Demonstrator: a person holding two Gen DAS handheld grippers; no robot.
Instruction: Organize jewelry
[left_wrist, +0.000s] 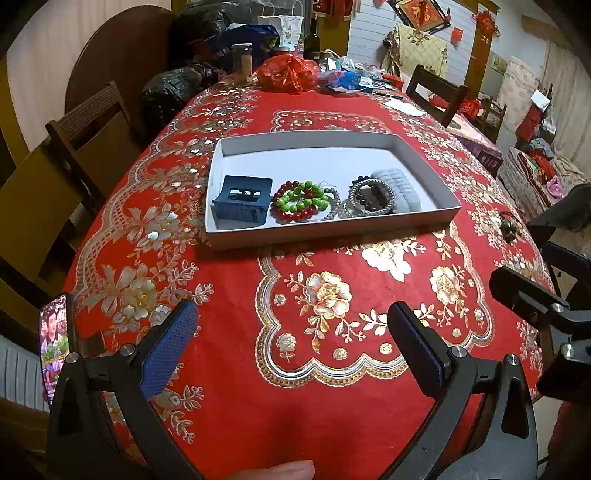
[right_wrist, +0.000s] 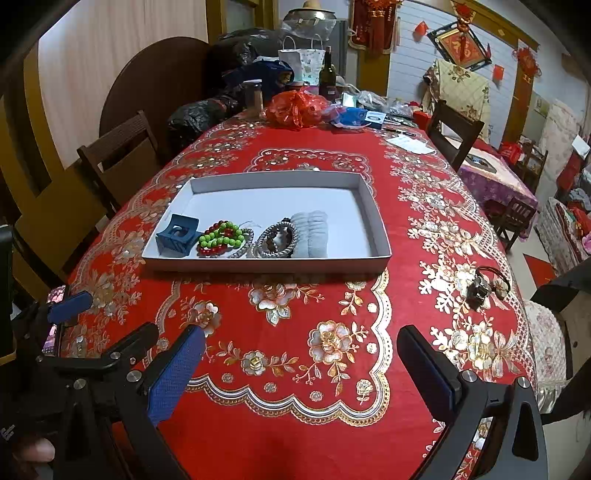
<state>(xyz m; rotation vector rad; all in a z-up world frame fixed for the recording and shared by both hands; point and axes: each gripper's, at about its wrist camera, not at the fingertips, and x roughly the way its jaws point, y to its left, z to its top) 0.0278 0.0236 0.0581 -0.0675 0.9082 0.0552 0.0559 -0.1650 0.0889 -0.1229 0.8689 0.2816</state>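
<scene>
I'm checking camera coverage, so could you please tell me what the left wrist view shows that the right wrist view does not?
Only the left wrist view shows the phone screen face-on, with a picture playing. Only the right wrist view clearly shows the dark hair tie lying on the tablecloth right of the white tray. Both show the tray holding the blue claw clip and green bead bracelet, with both tongs open.

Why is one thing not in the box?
A small dark hair accessory lies alone on the red tablecloth, right of the white tray. The hair claw and bead bracelets are already inside.
</scene>
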